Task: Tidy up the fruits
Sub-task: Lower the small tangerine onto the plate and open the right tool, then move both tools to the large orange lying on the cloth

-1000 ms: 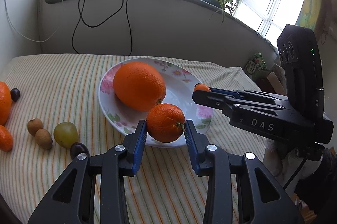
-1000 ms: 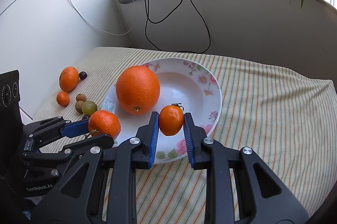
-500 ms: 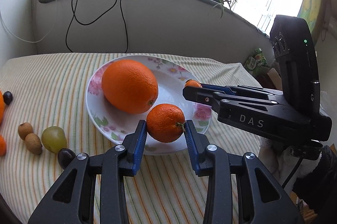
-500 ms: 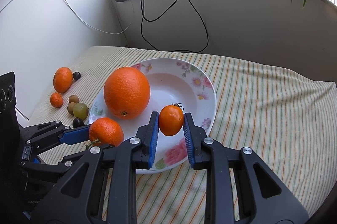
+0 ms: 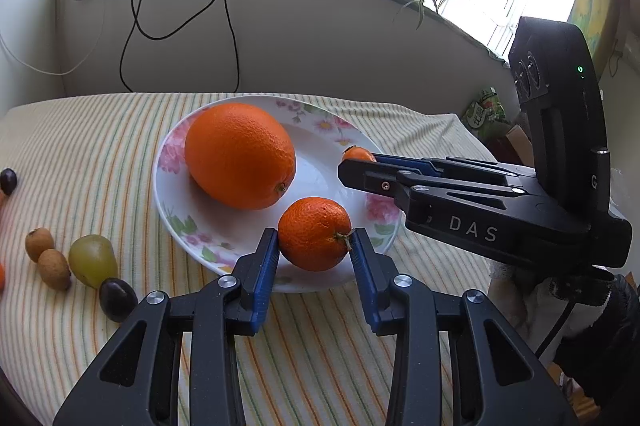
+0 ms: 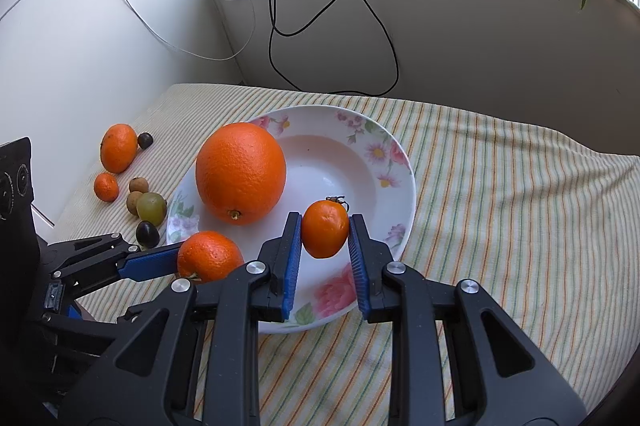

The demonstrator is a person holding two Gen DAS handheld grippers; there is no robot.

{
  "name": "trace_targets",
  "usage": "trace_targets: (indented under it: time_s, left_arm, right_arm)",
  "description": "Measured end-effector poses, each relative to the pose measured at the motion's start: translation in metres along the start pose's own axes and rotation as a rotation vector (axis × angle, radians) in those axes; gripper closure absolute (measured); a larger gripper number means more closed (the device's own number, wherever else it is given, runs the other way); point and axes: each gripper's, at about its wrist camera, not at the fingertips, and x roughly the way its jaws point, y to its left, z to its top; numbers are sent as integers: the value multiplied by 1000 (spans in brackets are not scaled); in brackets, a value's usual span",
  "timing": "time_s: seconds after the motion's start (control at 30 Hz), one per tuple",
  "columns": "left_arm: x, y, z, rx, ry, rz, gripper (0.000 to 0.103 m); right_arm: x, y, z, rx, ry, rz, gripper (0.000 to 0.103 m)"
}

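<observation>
Large orange [image 6: 240,173] crowding plate's [image 6: 402,162] left

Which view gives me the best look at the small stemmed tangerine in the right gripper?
Right wrist: the small tangerine sits whole between the right gripper's blue pads, stem up. The left wrist view shows only an orange sliver behind that gripper's fingertip.

Striped tablecloth [image 6: 500,186] bears floral plate [image 6: 404,162] and loose fruits [image 6: 150,206].

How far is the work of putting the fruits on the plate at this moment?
Done: one large orange lies on the flowered plate. In hand: the left claw grips a tangerine and the right claw grips a smaller tangerine, both over the plate. Left: two tangerines, a green grape, dark grapes and small brown fruits remain on the striped cloth.
</observation>
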Motion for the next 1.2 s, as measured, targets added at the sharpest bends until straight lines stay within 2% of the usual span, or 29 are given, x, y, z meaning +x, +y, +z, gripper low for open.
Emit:
trace_targets:
  time_s: [0.33,0.4,0.5,0.57,0.6,0.63,0.7,1.2]
  left_arm:
    - [1,0,0,-7,6,7,67]
    - [0,0,0,-9,3,7,56]
    - [-1,0,1,-8,-4,7,52]
    - [-2,-1,1,-5,-4,12,52]
    - [-2,0,1,-7,-4,12,52]
    - [-2,0,1,-11,-4,11,52]
    - [-2,1,0,-13,-4,12,52]
    - [-12,1,-2,-6,-17,27,52]
  right_arm:
    - [0,1,0,2,-1,-15,79]
    - [0,0,-1,4,2,-16,79]
    - [0,0,-1,9,5,-23,78]
    - [0,-1,-1,11,9,-24,69]
    - [0,-1,-1,11,7,-29,54]
    - [-3,0,-1,8,-8,-30,46]
    - [-6,1,-1,3,-19,-39,40]
    - [-19,2,2,-6,-39,-53,39]
